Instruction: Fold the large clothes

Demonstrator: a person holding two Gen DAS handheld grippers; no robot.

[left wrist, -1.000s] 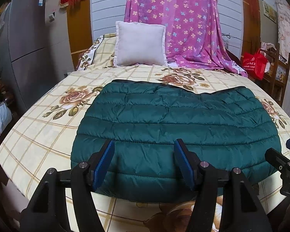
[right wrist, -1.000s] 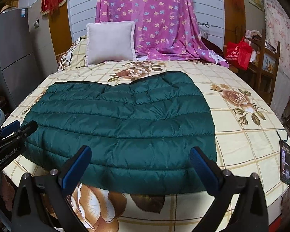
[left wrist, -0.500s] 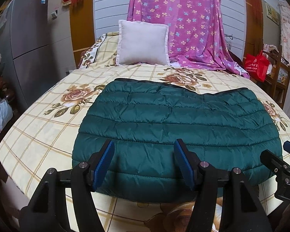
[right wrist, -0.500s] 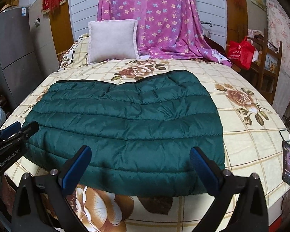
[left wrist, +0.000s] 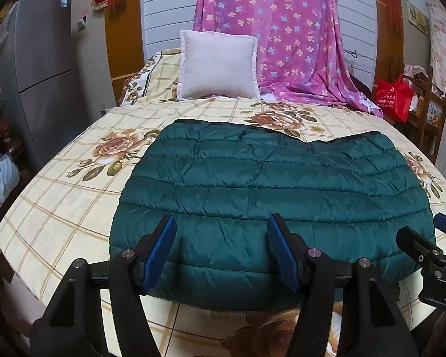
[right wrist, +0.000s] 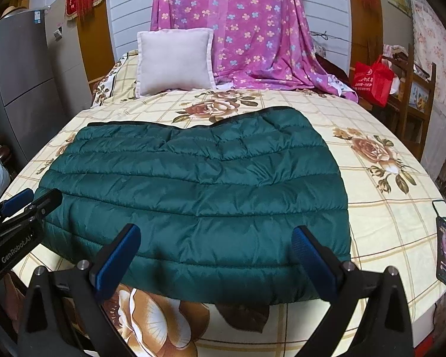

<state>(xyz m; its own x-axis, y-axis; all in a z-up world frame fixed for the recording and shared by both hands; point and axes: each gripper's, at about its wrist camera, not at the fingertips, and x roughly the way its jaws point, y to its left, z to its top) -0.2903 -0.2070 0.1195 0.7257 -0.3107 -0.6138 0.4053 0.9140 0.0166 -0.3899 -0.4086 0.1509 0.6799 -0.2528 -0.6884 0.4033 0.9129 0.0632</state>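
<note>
A dark green quilted down jacket lies folded flat in a rough rectangle on the flowered bedspread. My left gripper hovers open over the jacket's near left edge, nothing between its blue pads. My right gripper stands open, wider, above the jacket's near right edge, also holding nothing. Each gripper shows at the side of the other's view: the right gripper's tip by the jacket's right corner, the left gripper's tip by its left corner.
A white pillow and a pink flowered cloth stand at the head of the bed. A phone lies on the bed's right edge. A grey fridge is on the left, a red bag and wooden shelf on the right.
Both views have drifted very slightly back from the jacket; the jacket lies as before and both grippers stay open.
</note>
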